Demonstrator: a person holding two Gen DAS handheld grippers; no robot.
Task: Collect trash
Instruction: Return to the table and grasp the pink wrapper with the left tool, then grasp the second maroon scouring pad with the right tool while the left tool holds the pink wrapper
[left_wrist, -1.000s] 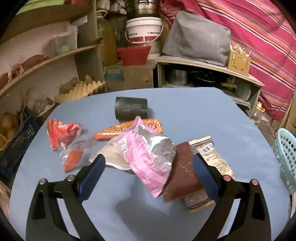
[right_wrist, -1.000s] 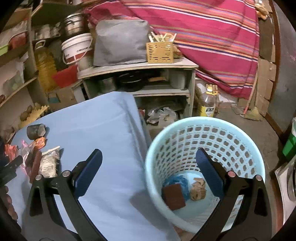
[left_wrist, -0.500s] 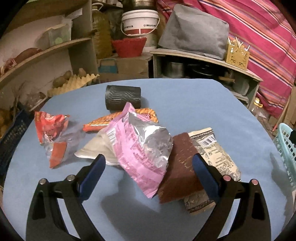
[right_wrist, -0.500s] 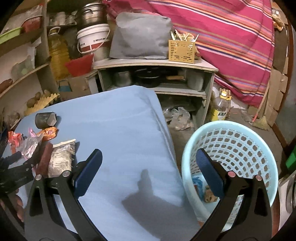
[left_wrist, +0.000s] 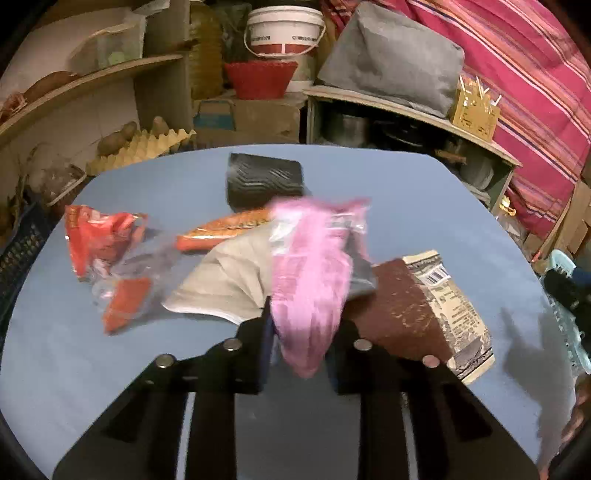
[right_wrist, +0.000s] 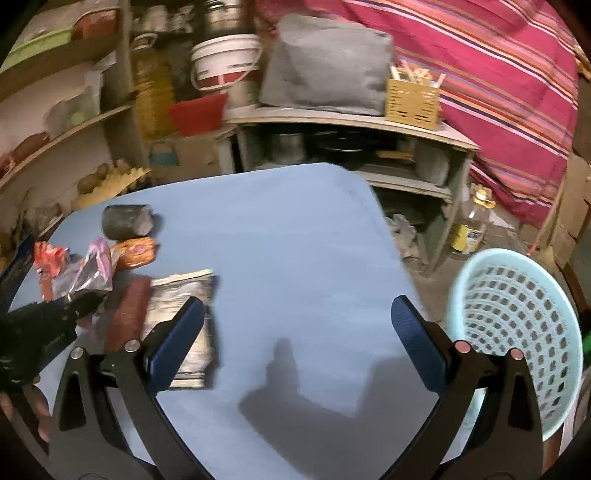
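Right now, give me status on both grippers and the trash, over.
Left gripper shut on pink wrapper. Right gripper open, over the blue table. Basket off the table's right edge, path looks unobstructed.

A blue table (left_wrist: 424, 206) carried litter near its left edge: a dark cylinder (left_wrist: 264, 179), an orange wrapper (left_wrist: 221, 230), a red-and-clear wrapper (left_wrist: 105, 251), beige paper (left_wrist: 229, 280), a brown packet (left_wrist: 400, 310) and a printed packet (left_wrist: 458, 314).
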